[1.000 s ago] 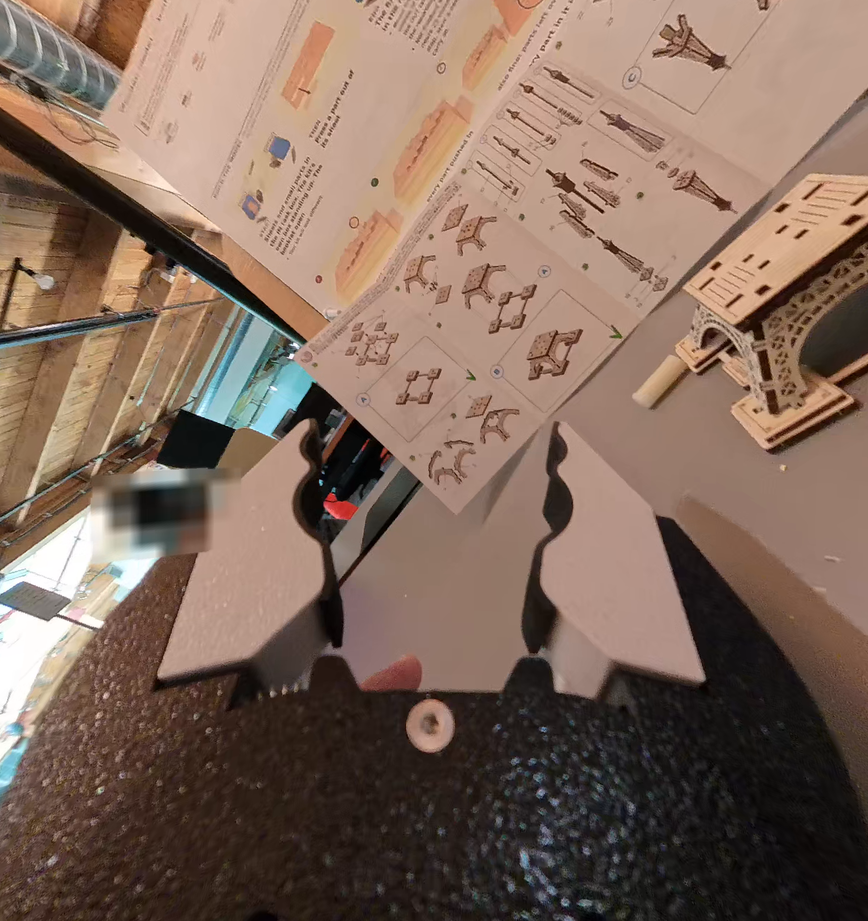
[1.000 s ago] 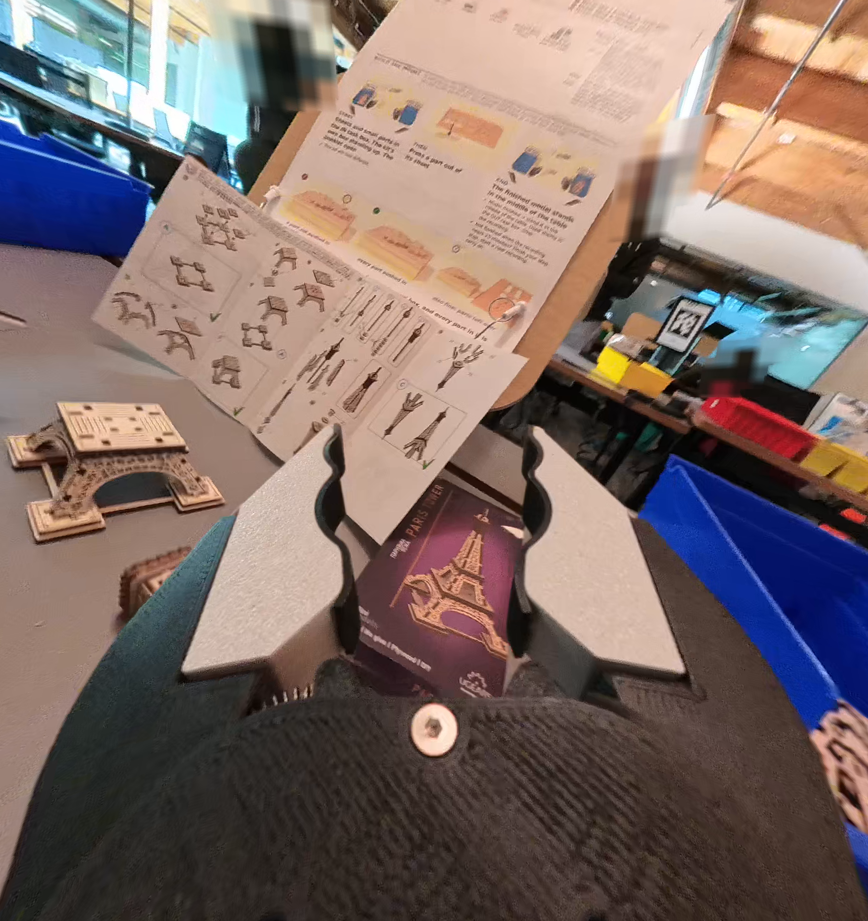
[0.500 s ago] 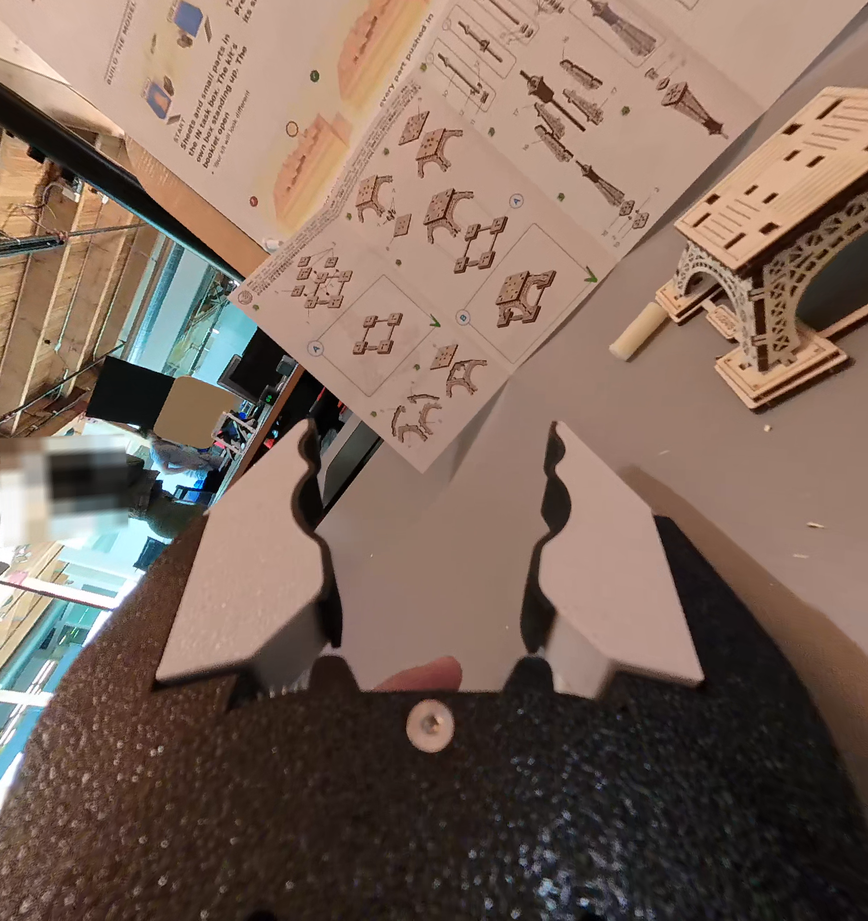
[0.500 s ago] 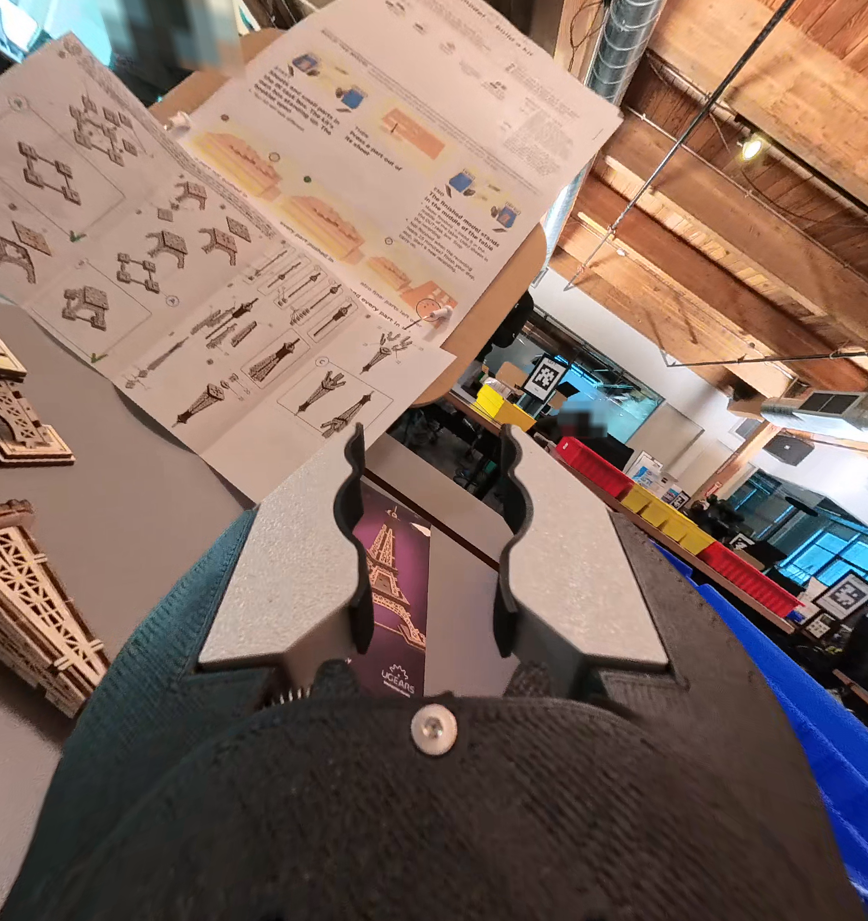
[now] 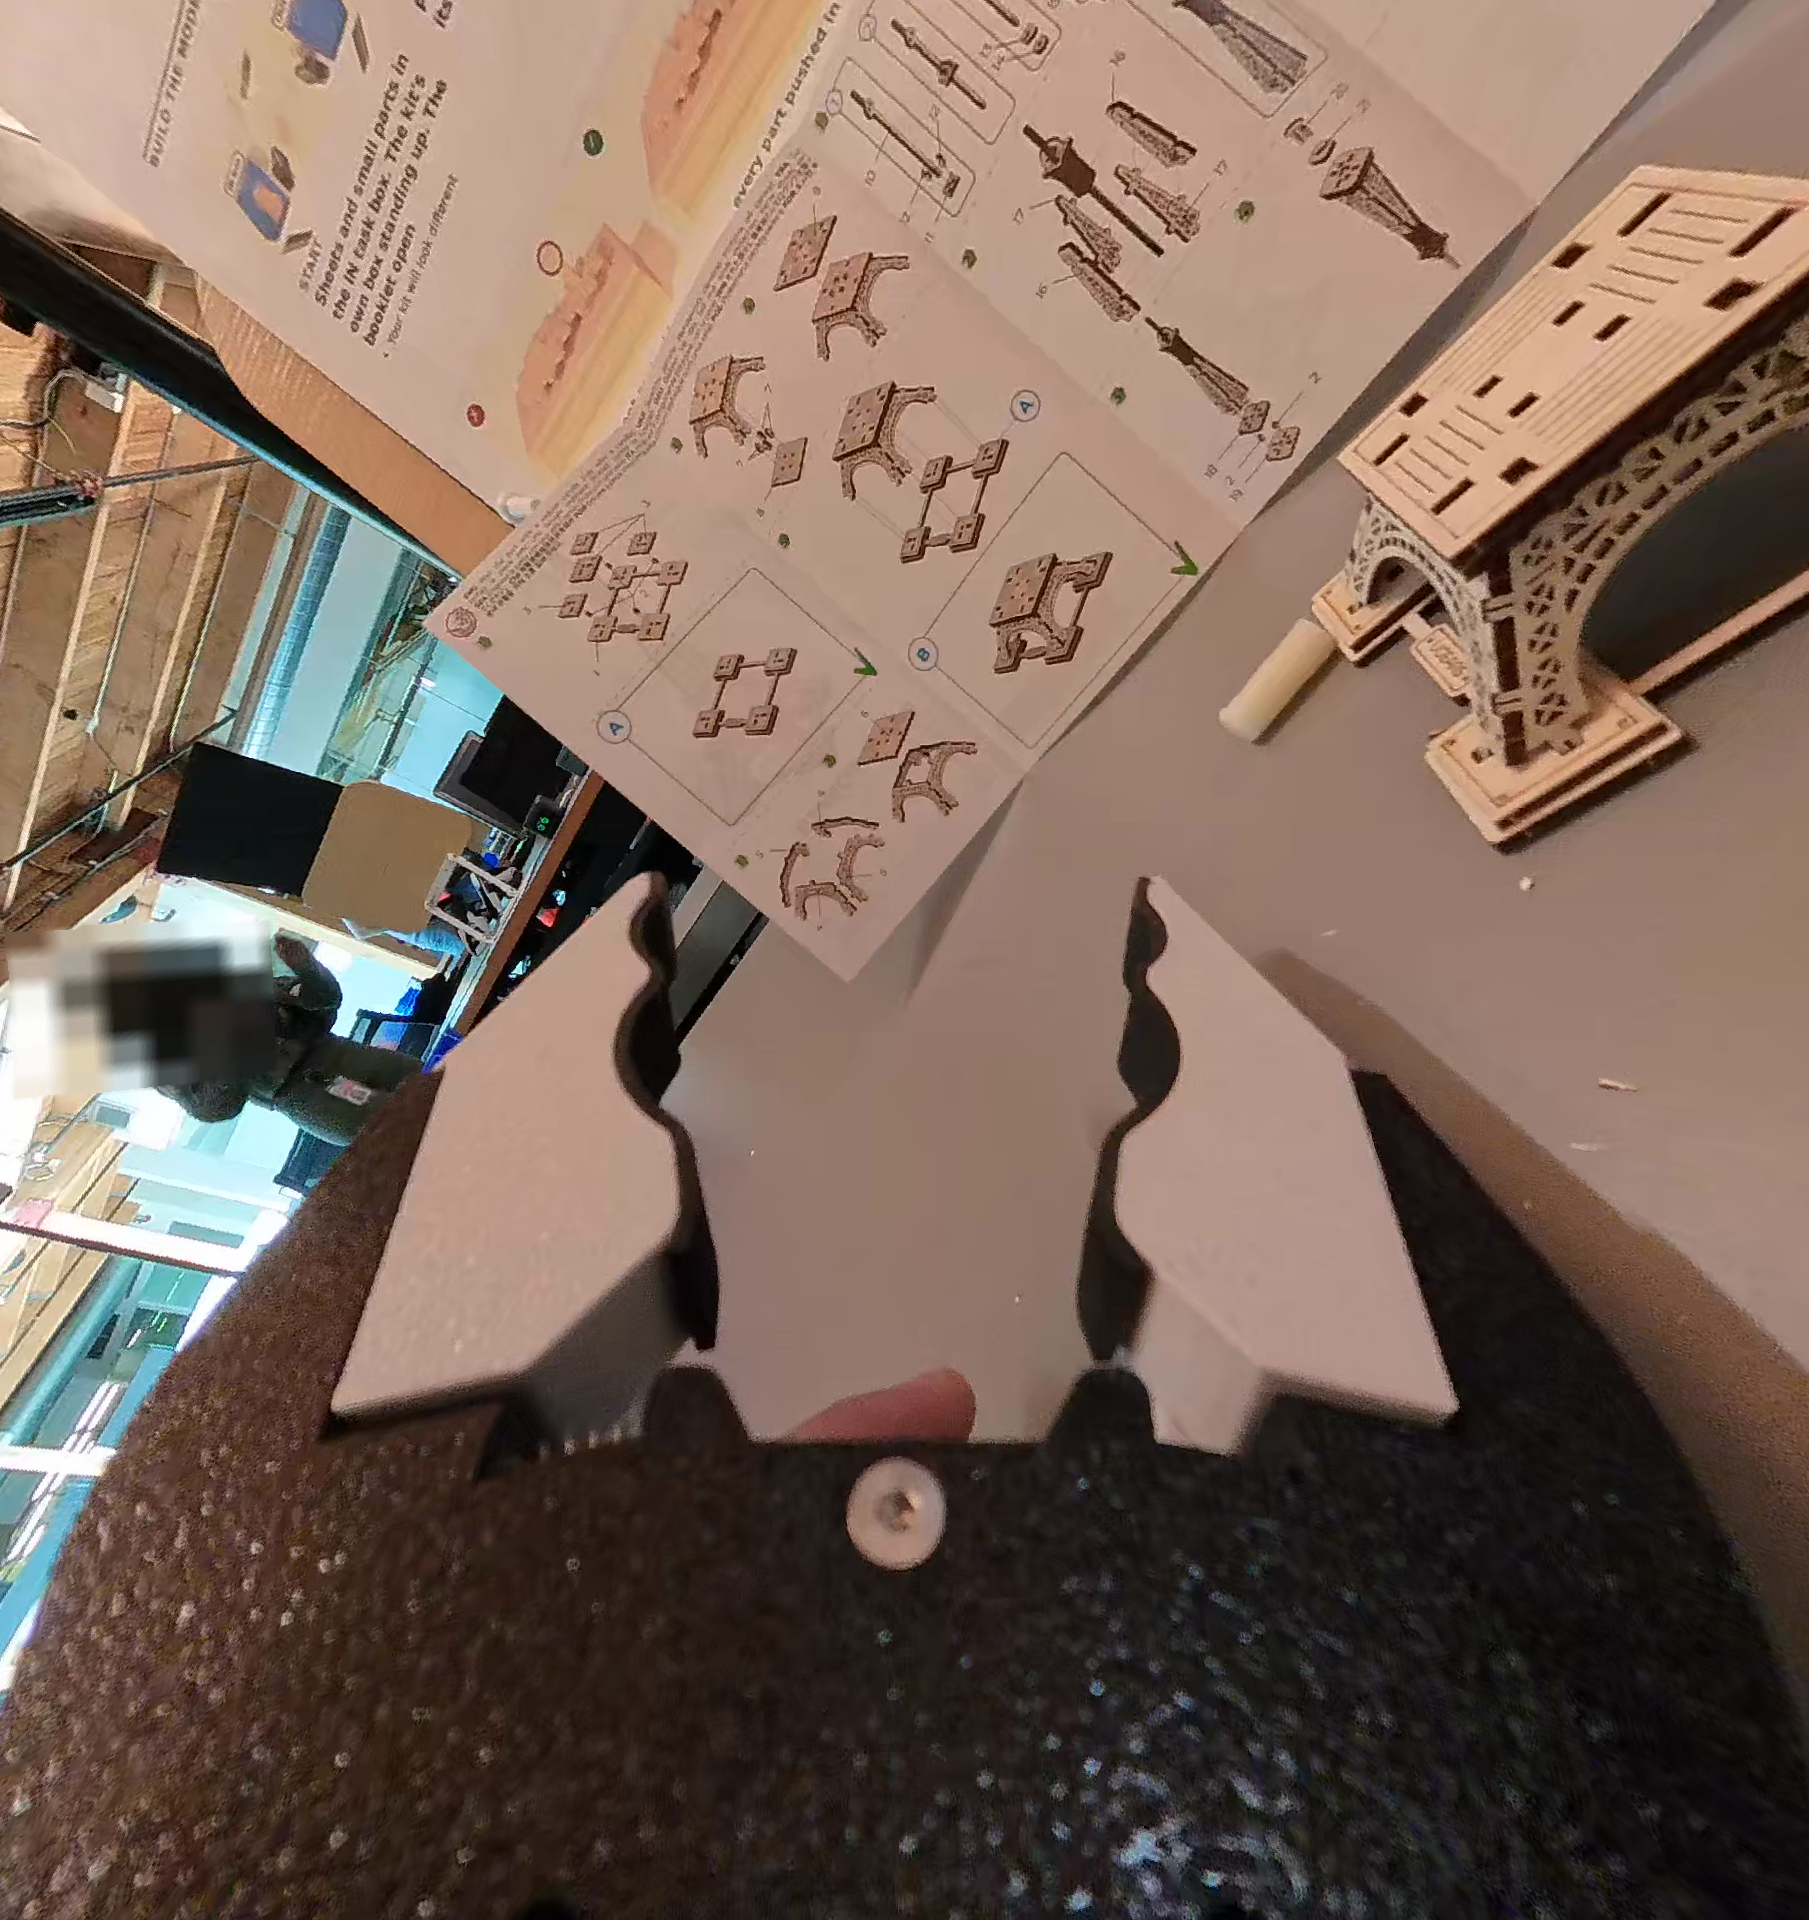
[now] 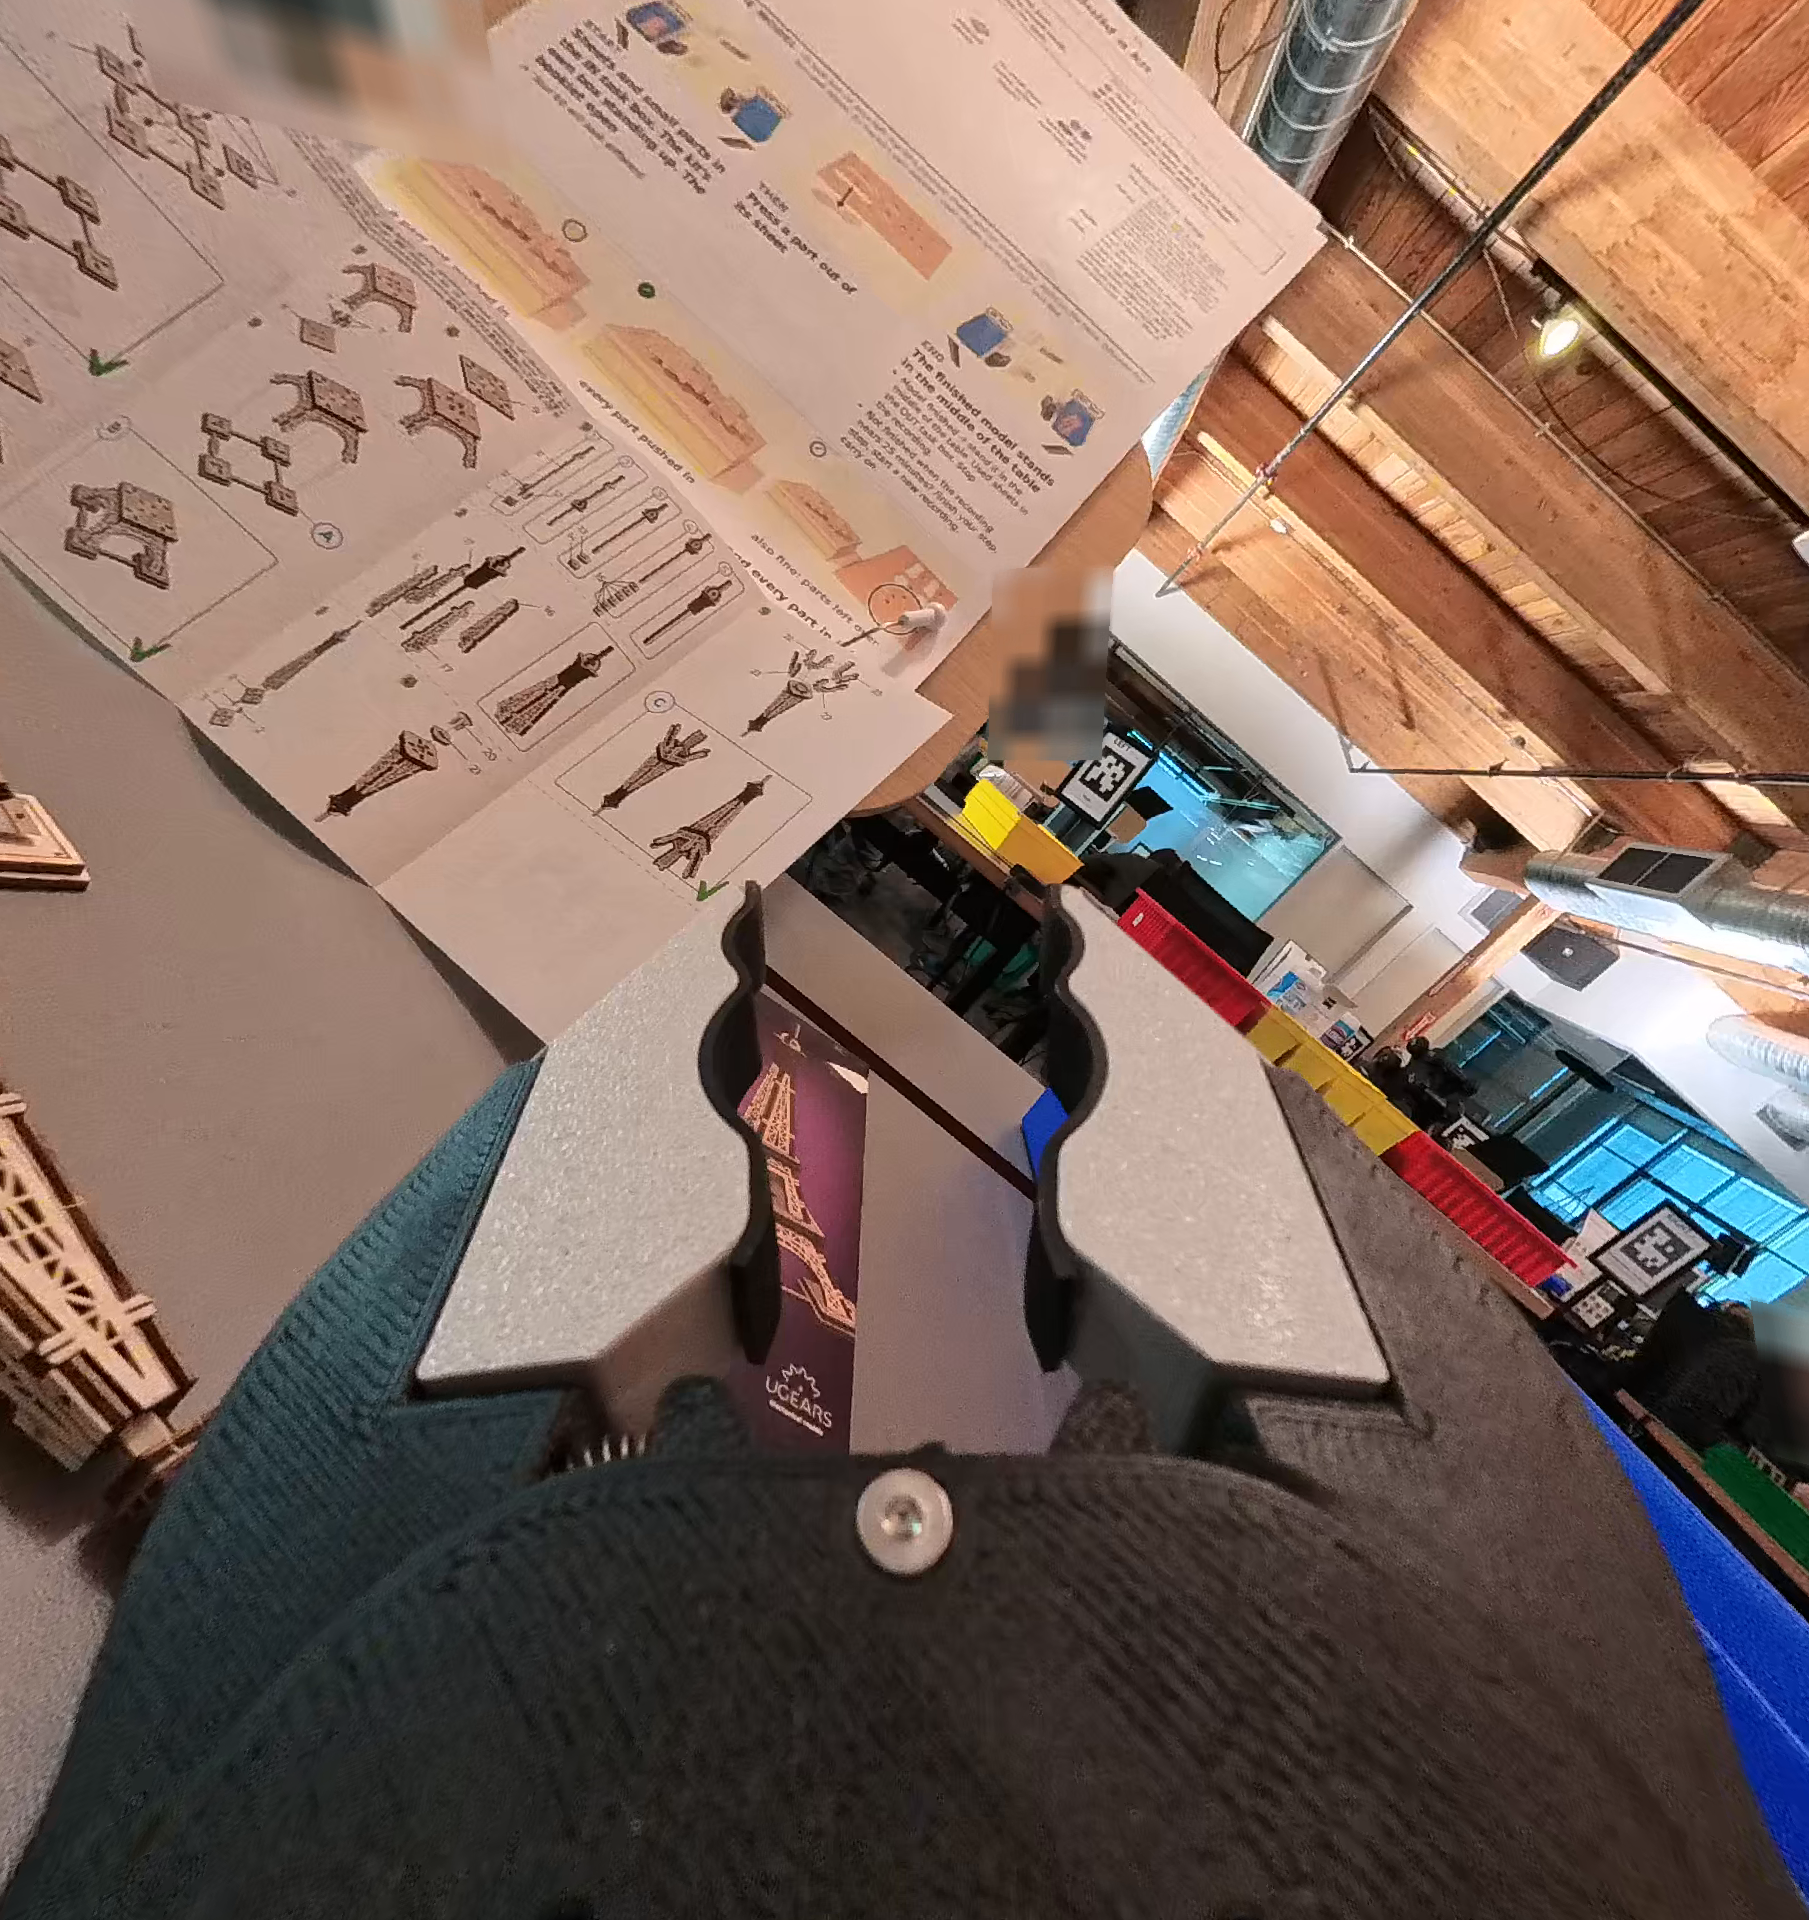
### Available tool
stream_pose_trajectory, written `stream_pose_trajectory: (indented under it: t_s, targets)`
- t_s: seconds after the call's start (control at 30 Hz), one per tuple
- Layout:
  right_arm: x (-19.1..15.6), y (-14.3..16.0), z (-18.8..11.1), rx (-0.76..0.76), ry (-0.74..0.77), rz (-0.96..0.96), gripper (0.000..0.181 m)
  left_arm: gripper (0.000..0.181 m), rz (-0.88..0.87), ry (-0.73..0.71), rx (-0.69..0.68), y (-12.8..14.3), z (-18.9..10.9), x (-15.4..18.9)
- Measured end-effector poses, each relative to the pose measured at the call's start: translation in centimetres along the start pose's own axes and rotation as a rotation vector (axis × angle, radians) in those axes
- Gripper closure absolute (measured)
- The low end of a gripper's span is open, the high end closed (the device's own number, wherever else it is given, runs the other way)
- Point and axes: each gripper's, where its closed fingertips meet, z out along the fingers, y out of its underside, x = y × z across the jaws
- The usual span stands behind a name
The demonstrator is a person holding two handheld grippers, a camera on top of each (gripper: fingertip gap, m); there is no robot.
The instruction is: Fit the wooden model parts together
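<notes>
Judging the arched tower base, upper right, light but brittle latticework, we'd grip its solid deck; both our claws gape empty.

The arched wooden base is standing upright on the grey table at the upper right of the left wrist frame, its pale slotted deck tilting in view and its lattice legs resting on square feet. The tapering lattice tower section is lying on its side at the left edge of the right wrist frame.
</notes>
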Motion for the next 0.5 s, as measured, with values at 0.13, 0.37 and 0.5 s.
stream_pose_trajectory:
  t_s: [0.13,0.37,0.5]
  targets:
    - [0.36,0.28,0.03,-0.006,0.008,0.016,0.128,0.098,0.010,0.004,0.004,-0.14,0.01,0.19]
    - [0.02,0.13,-0.12,0.002,-0.008,0.000,0.128,0.098,0.011,0.003,0.003,-0.23,0.05,0.14]
    - [0.01,0.16,-0.17,0.003,-0.011,-0.003,0.128,0.099,0.006,0.009,0.001,-0.20,0.12,0.28]
